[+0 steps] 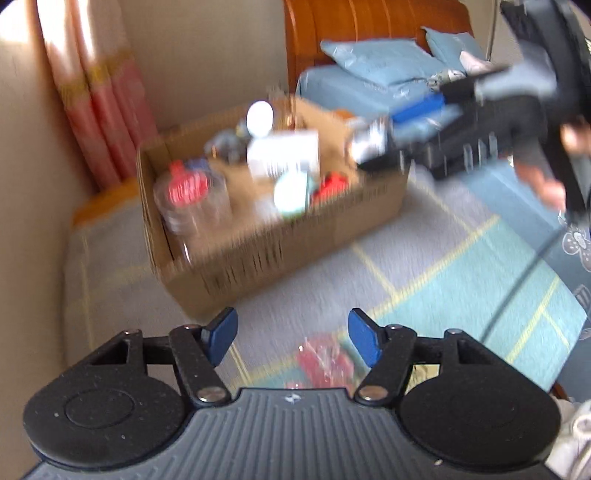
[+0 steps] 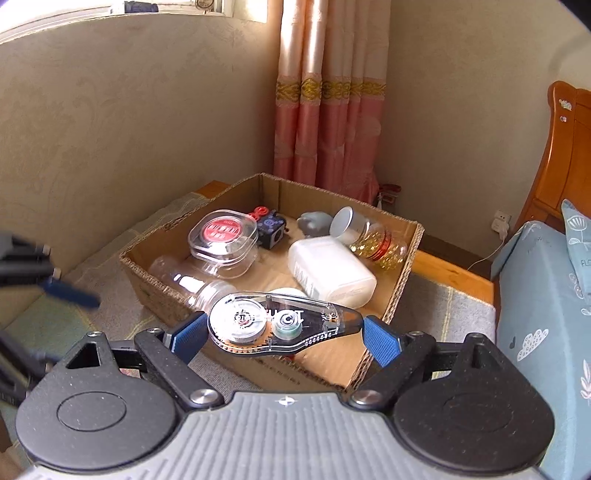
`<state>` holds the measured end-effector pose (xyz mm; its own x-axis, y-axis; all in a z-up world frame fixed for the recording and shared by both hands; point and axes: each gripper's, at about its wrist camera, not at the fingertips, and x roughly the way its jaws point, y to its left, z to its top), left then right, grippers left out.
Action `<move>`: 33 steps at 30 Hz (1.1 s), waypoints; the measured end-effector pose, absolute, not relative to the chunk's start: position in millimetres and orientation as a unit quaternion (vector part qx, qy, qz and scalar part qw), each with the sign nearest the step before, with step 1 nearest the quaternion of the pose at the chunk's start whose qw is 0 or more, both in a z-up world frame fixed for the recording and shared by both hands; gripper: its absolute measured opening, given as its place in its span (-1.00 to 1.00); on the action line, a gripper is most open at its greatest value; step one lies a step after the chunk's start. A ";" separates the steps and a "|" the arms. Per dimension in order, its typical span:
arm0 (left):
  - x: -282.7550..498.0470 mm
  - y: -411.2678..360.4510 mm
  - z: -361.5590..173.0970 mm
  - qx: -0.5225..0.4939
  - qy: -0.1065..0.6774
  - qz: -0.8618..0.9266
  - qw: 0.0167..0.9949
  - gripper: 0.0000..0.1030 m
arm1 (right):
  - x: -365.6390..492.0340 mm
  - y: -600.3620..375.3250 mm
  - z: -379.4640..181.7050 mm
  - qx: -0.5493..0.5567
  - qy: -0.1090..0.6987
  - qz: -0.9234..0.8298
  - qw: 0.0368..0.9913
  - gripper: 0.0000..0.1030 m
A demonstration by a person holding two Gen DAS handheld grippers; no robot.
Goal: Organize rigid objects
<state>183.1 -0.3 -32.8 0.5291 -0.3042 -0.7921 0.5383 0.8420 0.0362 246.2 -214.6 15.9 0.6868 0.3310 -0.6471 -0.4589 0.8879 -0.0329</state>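
So the right gripper (image 2: 284,328) is clamped on one correction tape dispenser (image 2: 280,323), held sideways between its blue pads (image 2: 380,341), hovering over the near edge of the one cardboard box (image 2: 402,284); the left gripper (image 1: 291,334) is spread wide with nothing between its pads, hanging over the checked blanket (image 1: 443,295) just short of the box.

Counting what's in the box from the right wrist view: one clear square tub with a red label (image 2: 223,240); one clear empty bottle lying down (image 2: 188,282); one white bottle on its side (image 2: 330,273); one jar of yellow capsules with a silver cap (image 2: 373,236); one grey lump of something (image 2: 314,223); one dark little cube-shaped thing with red bits (image 2: 271,229); plus a pale rounded thing mostly hidden behind the tape, can't tell what.

The left wrist view is badly motion-blurred, so box contents there are smears; but it shows stuff the other doesn't: a pinkish crinkly wrapper (image 1: 325,363) on the blanket right under the left gripper, two blue pillows (image 1: 384,62) by the wooden headboard (image 1: 369,26), and the right gripper (image 1: 384,138) from the side. Only the right view shows the wall socket (image 2: 500,223) and the full pink curtain (image 2: 328,110).
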 end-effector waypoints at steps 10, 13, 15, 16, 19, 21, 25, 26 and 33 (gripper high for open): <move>169.2 -1.4 -50.3 0.206 0.399 -0.301 0.841 0.30 | 285.3 -202.3 16.8 -0.107 0.347 0.205 0.909 0.85; 165.7 -3.8 -55.8 0.231 0.399 -0.317 0.829 0.30 | 283.0 -202.7 18.4 -0.102 0.341 0.206 0.912 0.96; 163.1 -4.4 -59.8 0.244 0.400 -0.318 0.824 0.30 | 276.6 -203.5 21.2 -0.099 0.341 0.209 0.911 0.96; 162.2 -4.5 -60.6 0.244 0.403 -0.317 0.823 0.30 | 272.2 -203.5 22.8 -0.098 0.342 0.213 0.910 0.96; 156.4 -1.9 -60.4 0.228 0.404 -0.320 0.826 0.34 | 249.9 -197.6 26.4 -0.107 0.332 0.264 0.899 1.00; 150.5 2.6 -60.2 0.211 0.404 -0.313 0.833 0.46 | 231.5 -189.9 24.7 -0.126 0.318 0.310 0.887 1.00; 139.8 17.2 -56.7 0.174 0.404 -0.271 0.856 0.57 | 202.4 -174.2 10.8 -0.171 0.301 0.394 0.852 1.00; 136.7 22.1 -54.2 0.164 0.402 -0.257 0.863 0.60 | 197.8 -169.2 5.0 -0.186 0.302 0.406 0.842 1.00; 126.2 51.6 -46.1 0.112 0.400 -0.161 0.895 0.76 | 180.0 -129.7 -35.4 -0.246 0.321 0.480 0.779 0.79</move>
